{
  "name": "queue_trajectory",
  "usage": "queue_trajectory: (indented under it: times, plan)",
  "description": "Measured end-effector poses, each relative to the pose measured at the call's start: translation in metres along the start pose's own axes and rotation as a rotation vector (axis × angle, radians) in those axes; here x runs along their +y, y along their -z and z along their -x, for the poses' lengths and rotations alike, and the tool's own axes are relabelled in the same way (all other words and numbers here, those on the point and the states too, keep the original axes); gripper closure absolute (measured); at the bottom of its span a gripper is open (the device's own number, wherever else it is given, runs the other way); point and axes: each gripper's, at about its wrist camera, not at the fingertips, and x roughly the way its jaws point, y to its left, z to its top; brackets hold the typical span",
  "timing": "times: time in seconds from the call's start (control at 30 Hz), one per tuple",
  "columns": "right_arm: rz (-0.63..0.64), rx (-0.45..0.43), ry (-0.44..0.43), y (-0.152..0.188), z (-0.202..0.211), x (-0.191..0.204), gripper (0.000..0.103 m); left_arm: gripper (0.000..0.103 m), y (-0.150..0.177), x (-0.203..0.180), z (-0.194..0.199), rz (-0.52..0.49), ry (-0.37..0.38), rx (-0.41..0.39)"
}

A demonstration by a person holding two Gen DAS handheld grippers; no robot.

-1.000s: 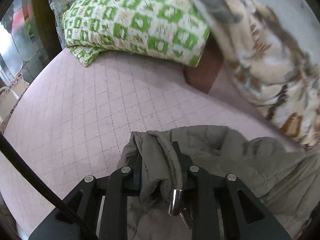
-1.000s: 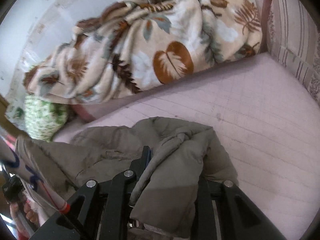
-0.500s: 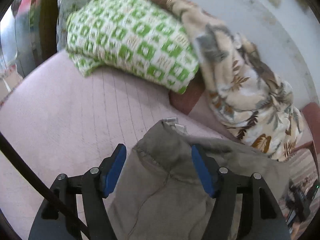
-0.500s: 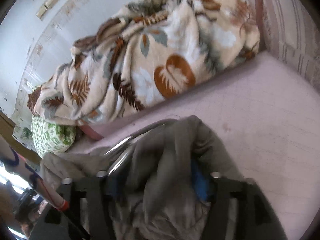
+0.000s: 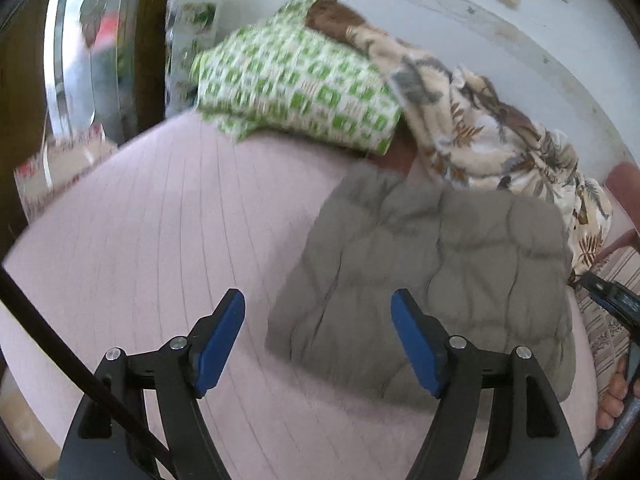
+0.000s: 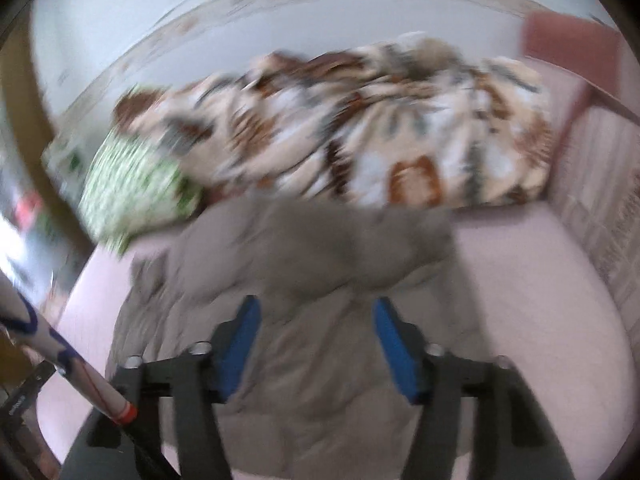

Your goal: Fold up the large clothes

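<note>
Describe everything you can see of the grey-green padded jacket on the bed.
The jacket is a drab olive-grey, puffy and quilted, with stitched seams and soft wrinkles. It lies flat on the pink quilted bedcover as a folded, roughly rectangular bundle. Its far edge reaches toward the green checked pillow and the leaf-print blanket. Both grippers stand open, neither holding it.

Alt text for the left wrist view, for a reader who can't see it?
The open left gripper hovers over a pink quilted bed, holding nothing, with a folded grey-green jacket lying flat just ahead to its right. Behind are a green checked pillow and a leaf-print blanket against the wall.
</note>
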Motion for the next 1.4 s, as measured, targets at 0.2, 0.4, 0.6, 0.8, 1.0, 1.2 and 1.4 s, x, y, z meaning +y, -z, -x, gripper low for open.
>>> queue_trajectory:
  times: [0.2,0.4,0.6,0.8,1.0,1.2,1.4]
  plan:
    - [0.14,0.082,0.143,0.017,-0.089,0.059,0.044,0.028,0.01,0.012,-0.036,-0.054,-0.034,0.045]
    - [0.102,0.127,0.324,0.0,-0.19,0.053,0.039,0.028,0.003,0.035,-0.064,-0.004,-0.016,0.117]
    - [0.029,0.145,0.371,-0.02,-0.242,0.033,0.034,0.028,-0.001,0.049,-0.079,0.035,-0.02,0.155]
    - [0.085,0.186,0.404,-0.034,-0.229,0.042,0.033,0.028,0.001,0.047,-0.071,-0.001,-0.053,0.128]
    - [0.158,0.033,0.306,-0.059,-0.161,0.1,0.033,0.028,0.001,0.05,-0.066,0.007,-0.058,0.115]
    - [0.228,0.162,0.219,-0.034,-0.217,0.162,0.033,0.028,-0.001,0.056,-0.068,0.014,-0.068,0.119]
    - [0.295,0.201,0.288,-0.011,-0.252,0.178,0.029,0.028,-0.001,0.052,-0.074,-0.009,-0.084,0.124]
